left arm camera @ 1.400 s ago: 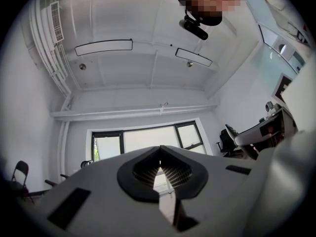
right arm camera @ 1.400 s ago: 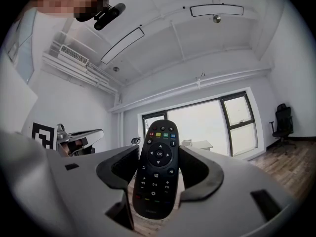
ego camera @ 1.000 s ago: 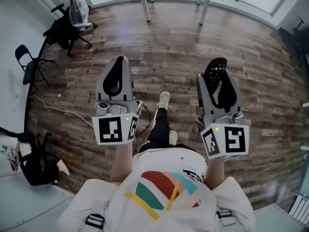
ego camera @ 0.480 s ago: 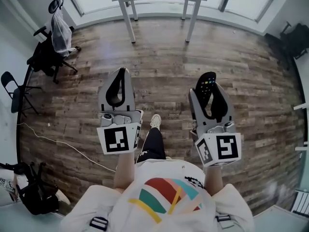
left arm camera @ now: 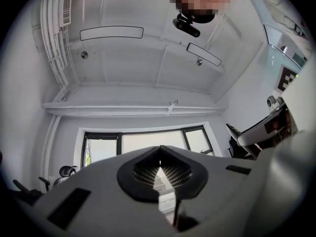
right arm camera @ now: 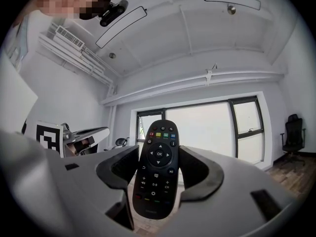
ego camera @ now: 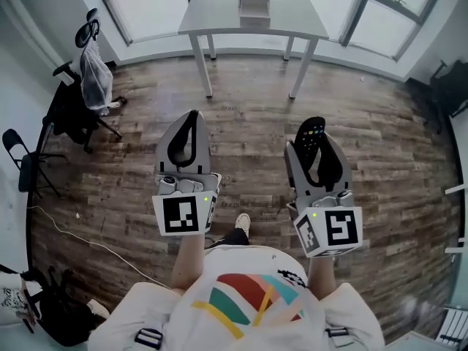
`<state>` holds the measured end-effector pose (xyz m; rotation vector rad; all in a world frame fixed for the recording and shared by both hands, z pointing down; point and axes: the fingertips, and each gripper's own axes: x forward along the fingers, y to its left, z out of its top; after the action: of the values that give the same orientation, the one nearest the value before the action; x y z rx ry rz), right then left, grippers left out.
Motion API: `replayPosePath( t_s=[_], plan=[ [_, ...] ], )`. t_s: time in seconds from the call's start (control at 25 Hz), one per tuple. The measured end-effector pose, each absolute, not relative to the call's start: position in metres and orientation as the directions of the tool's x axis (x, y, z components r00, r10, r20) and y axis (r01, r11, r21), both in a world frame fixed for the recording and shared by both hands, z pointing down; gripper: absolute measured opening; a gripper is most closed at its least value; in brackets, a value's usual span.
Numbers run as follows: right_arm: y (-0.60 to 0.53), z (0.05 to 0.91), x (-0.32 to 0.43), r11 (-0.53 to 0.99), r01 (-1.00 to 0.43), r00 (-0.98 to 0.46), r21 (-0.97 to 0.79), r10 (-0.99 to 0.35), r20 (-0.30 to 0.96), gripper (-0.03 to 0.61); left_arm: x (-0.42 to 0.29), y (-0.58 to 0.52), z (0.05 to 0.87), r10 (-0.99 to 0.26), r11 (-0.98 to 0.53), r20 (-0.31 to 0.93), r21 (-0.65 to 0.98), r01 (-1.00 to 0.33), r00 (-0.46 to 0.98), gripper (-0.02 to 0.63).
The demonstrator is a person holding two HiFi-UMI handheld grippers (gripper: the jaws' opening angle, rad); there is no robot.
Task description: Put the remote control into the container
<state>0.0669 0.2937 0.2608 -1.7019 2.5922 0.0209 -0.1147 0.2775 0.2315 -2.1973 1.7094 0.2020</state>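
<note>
Right gripper (ego camera: 313,139) pinches the remote (ego camera: 310,131): in the right gripper view the jaws clamp its sides at about mid-length. The button face looks back at the camera. The coloured-key end sticks out past the tips toward 12 o'clock and the plain tail hangs down toward 6 between the jaw bodies. The remote stands nearly upright in that view, tilted slightly. In the head view only its top end shows above the jaws, over bare floor (ego camera: 380,145), well apart from anything else. Left gripper (ego camera: 184,134) is pressed together. The left gripper view shows the pads (left arm camera: 143,169) meeting at the tip with only a thin wedge of daylight below, nothing in between. Both grippers are held out side by side, apart from each other, marker cubes (ego camera: 183,212) nearest the body, left at 9 and right at 3 of the person's shoe (ego camera: 242,224). A table (ego camera: 219,20) stands at 12 o'clock by the windows, with a grey box (ego camera: 254,4) on its far middle; I can't tell whether the box is open. The remote is well short of the table. An office chair (ego camera: 77,104) with a bag over it sits at 10, a folding chair (ego camera: 25,163) at 9, and a cable (ego camera: 80,232) runs across the floor at 8.
</note>
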Motion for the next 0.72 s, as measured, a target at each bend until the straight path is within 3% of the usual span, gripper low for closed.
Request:
replayPosePath(
  t_s=[0.4,0.72],
  plan=[
    [0.223,0.285,0.043,0.39,-0.919,-0.392,-0.05,-0.92,0.026,0.258,-0.122,0.211,0.25,-0.912,-0.283,-0.263,-0.15,-0.947,0.314,0.008],
    [0.158,0.287,0.039,0.422,-0.905,-0.423,-0.049,-0.906,0.009,0.258,-0.127,0.155,0.255,-0.923,-0.25,-0.261,-0.147,-0.957,0.281,0.008]
  ],
)
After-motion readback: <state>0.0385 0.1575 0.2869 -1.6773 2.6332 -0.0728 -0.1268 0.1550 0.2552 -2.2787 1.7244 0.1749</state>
